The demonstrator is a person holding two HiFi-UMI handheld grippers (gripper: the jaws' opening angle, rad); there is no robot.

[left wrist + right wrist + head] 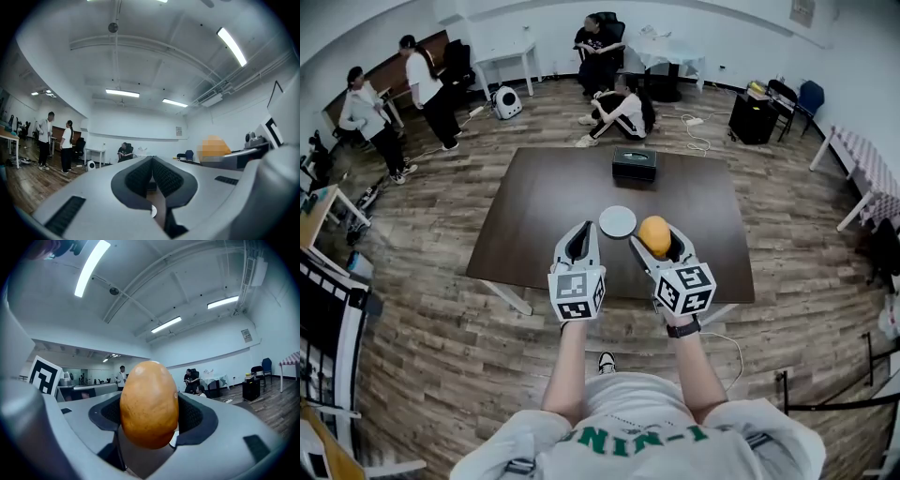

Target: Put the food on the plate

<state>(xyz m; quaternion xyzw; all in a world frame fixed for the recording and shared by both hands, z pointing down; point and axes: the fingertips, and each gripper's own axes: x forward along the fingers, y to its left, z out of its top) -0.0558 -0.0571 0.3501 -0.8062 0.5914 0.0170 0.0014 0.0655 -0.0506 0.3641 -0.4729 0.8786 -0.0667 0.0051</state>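
— Dark brown table (534,225) on a wood floor (441,309), with a white plate (617,221) toward the near edge and a black box (635,164) farther back?
— Yes, plate just ahead of both grippers. 4 people (422,84) near the far wall.
— Left gripper (152,174)?
— Jaws together, nothing between, level, left of the plate.
— Right gripper (658,246)?
— Jaws clamped on 1 oval orange-brown food (149,404), upright between the pads, above the table, just right of the plate.

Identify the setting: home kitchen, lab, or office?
Most likely an office-style workroom or lab, not a home: ceiling strip lights, desks and chairs along the walls, and one dark table alone on an open wood-plank floor.
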